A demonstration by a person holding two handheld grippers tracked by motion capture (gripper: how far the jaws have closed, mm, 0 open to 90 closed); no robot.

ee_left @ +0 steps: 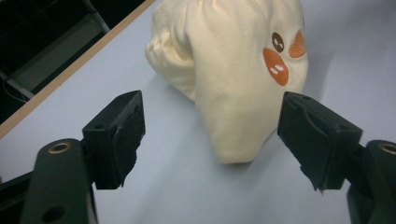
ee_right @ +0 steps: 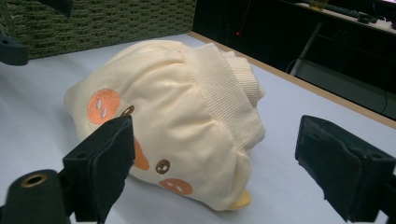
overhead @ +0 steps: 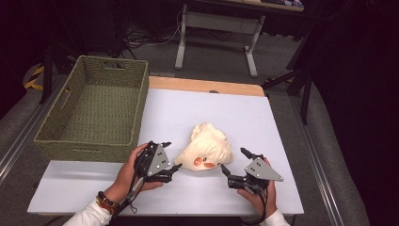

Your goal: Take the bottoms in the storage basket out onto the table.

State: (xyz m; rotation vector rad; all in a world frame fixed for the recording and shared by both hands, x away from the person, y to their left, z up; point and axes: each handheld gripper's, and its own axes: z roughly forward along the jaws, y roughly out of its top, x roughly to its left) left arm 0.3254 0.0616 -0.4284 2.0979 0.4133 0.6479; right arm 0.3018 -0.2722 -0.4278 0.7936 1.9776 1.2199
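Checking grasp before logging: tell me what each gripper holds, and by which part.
Nothing is held. The left gripper and right gripper both stand open beside the cream garment, jaws clear of it.

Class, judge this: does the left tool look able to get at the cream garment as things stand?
Probably yes. The left tool stands open right beside the cream garment, whose near corner already lies between its jaws, with nothing in between.

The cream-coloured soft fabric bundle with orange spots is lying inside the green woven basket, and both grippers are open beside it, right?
Not quite. The cream-coloured soft fabric bundle lies on the white table, outside the green woven basket, as the high view shows. The left gripper and right gripper are open beside it.
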